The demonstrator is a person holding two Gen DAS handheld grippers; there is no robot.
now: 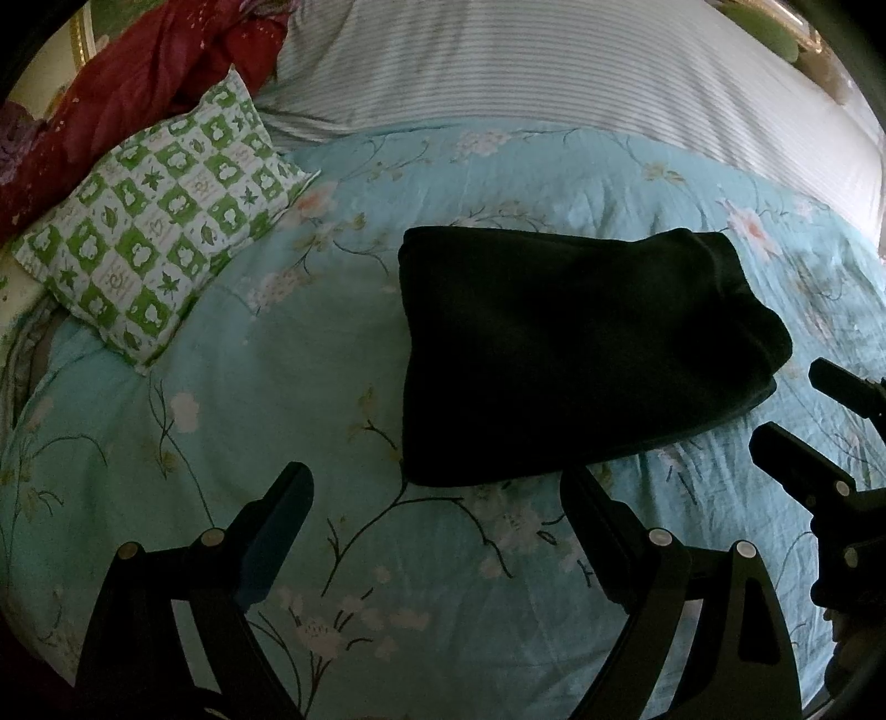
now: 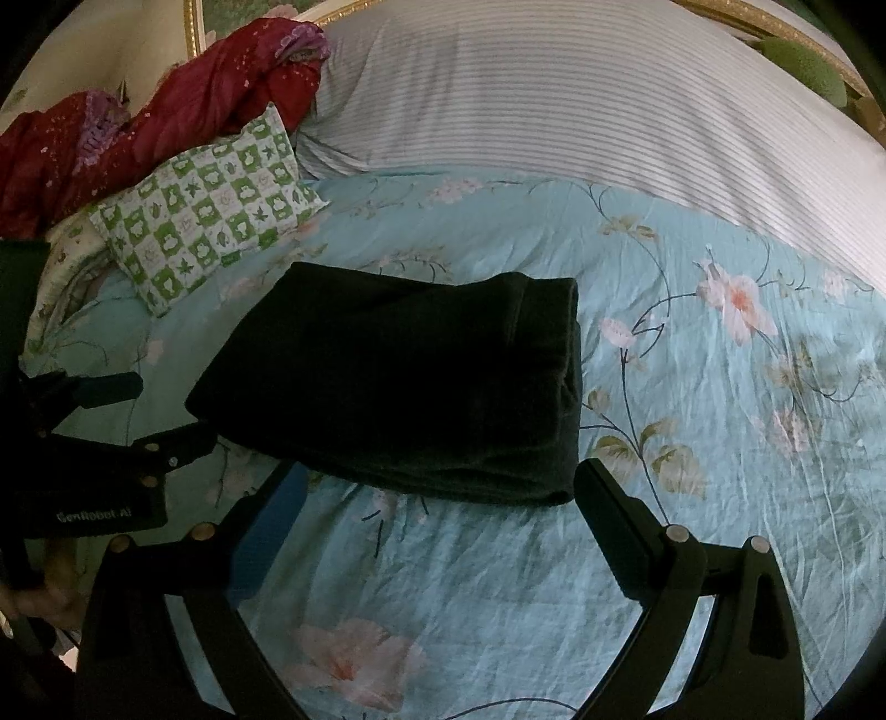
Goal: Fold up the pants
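The black pants lie folded into a thick rectangle on the light blue floral bedspread; they also show in the right wrist view. My left gripper is open and empty, just short of the pants' near edge. My right gripper is open and empty, its fingertips at the pants' near edge. The right gripper also shows at the right edge of the left wrist view, and the left gripper at the left edge of the right wrist view, both beside the pants.
A green and white checked pillow lies at the back left, also in the right wrist view. Red bedding is bunched behind it. A striped sheet covers the far part of the bed. A gold bed frame runs behind.
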